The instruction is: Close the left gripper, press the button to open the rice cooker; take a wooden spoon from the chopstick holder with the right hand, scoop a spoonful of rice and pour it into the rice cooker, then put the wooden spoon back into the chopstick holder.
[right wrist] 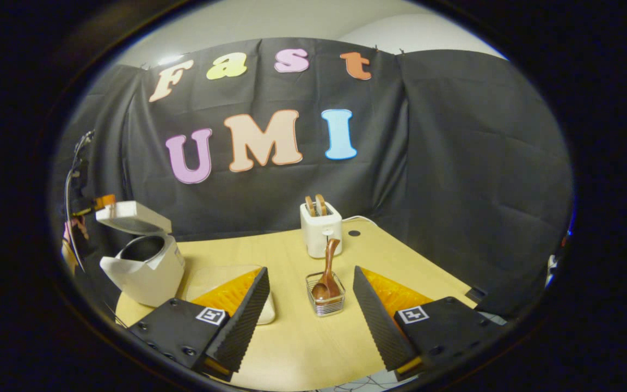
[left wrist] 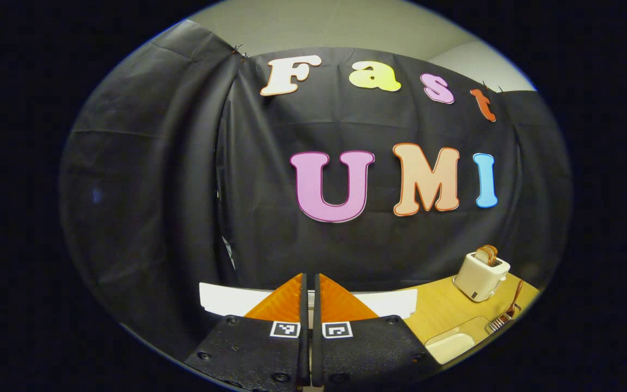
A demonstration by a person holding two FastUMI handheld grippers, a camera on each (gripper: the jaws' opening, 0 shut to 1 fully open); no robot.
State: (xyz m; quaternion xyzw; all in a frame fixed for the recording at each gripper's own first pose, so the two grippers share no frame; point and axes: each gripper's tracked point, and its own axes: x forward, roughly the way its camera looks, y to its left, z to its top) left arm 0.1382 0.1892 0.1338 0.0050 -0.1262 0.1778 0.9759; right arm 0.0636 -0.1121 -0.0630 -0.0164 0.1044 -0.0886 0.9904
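The white rice cooker (right wrist: 147,269) stands open at the table's left, its lid (right wrist: 131,216) tilted up and the dark inner pot showing. My left gripper (left wrist: 309,294) is shut with nothing in it, and the lid's white edge (left wrist: 221,299) lies just beyond its fingers. In the right gripper view the left gripper (right wrist: 98,204) sits at the lid's far-left edge. A wooden spoon (right wrist: 327,272) stands bowl-down in the clear chopstick holder (right wrist: 325,302). My right gripper (right wrist: 311,272) is open, its fingers on either side of the holder but short of it.
A white toaster (right wrist: 320,228) with bread slices stands behind the holder. A shallow pale dish (right wrist: 210,280) lies between cooker and holder, partly hidden by my right gripper's finger. The wooden table (right wrist: 302,348) ends near the black cloth wall at the right.
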